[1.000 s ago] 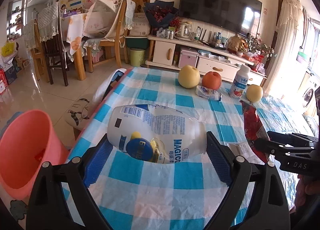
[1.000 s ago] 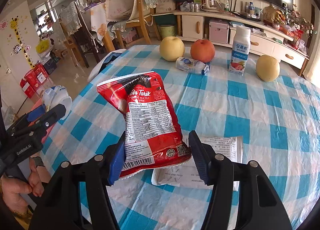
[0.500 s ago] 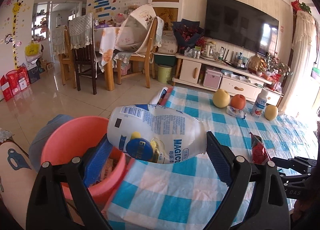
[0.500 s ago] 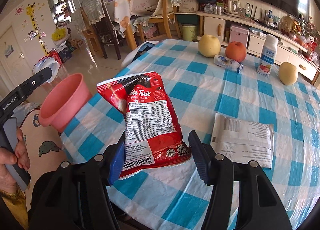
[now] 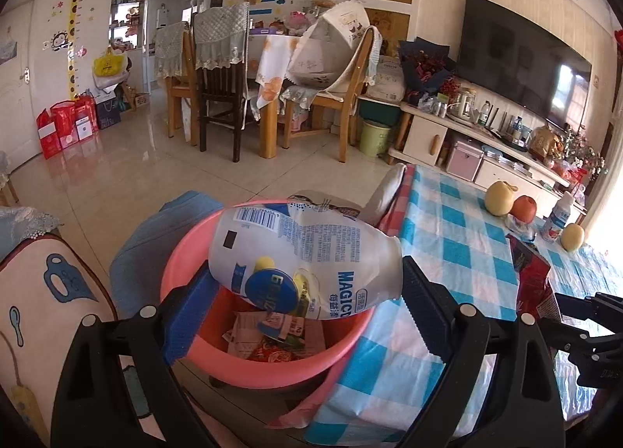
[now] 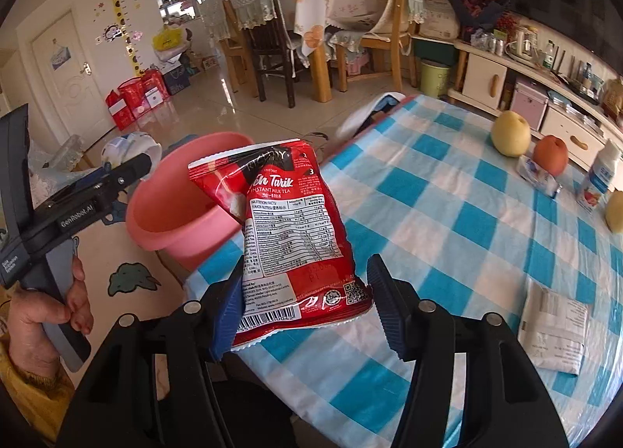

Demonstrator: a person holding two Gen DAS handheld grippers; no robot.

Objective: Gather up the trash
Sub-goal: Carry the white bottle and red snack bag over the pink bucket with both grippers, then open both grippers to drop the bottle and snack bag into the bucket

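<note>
There are two grippers, and each one holds one thing. There is one pink bucket (image 5: 194,253), and it sits just beside the edge of the table (image 6: 447,214) with the blue and white checked cloth.

On the far side of the table there are three round fruits: two yellow pears (image 6: 510,133) and one red apple (image 6: 549,155). One small milk bottle (image 6: 601,175) stands near them. One little wrapper (image 6: 539,175) lies in front of the apple. One flat white packet (image 6: 557,331) lies on the near part of the cloth.

The left gripper (image 5: 307,311) is wide apart, but its two blue pads are clamped on the sides of a white plastic bottle (image 5: 307,253). The bottle lies sideways and hangs right over the bucket. Some papers and wrappers (image 5: 272,335) lie inside the bucket.

The right gripper (image 6: 303,308) is less wide. Its blue pads squeeze the bottom of a red tea bag packet (image 6: 288,222). The packet stands up above the table edge, near the bucket.
</note>
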